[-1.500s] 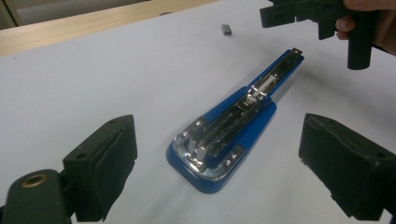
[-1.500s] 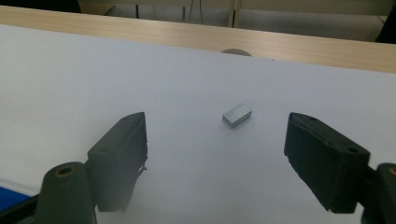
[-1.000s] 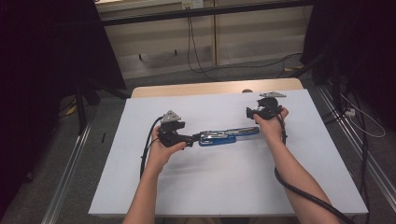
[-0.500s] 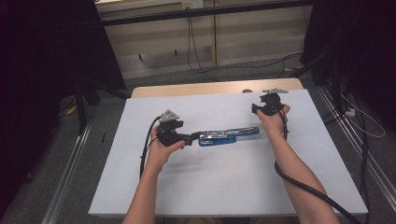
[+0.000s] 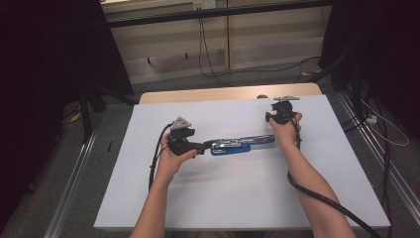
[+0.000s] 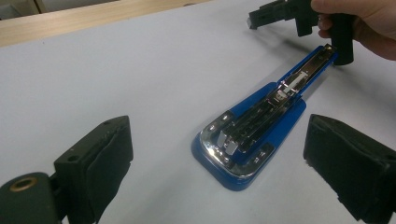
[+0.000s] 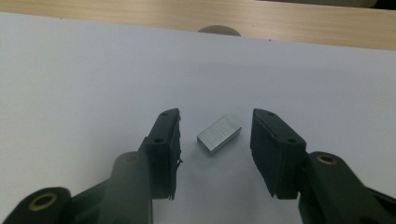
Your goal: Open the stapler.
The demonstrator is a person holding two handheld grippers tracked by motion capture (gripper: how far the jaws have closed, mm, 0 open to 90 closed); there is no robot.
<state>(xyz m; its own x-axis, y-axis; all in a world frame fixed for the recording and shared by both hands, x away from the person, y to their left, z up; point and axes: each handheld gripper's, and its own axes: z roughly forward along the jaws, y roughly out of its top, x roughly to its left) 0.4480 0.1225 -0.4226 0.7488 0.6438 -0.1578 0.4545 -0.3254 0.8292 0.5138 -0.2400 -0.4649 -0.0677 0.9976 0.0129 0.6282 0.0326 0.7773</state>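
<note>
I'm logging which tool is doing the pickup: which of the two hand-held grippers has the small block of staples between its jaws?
The right hand-held gripper: its jaws flank the staple block without touching it. The left hand-held gripper stands wide open before the opened blue stapler.

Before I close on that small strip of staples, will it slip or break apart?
The staple block looks smooth and metallic, so it may slide on the white sheet. It lies flat and box-shaped, unlikely to roll. Being thin, glued staples, it could probably snap if the right gripper squeezes hard.
</note>
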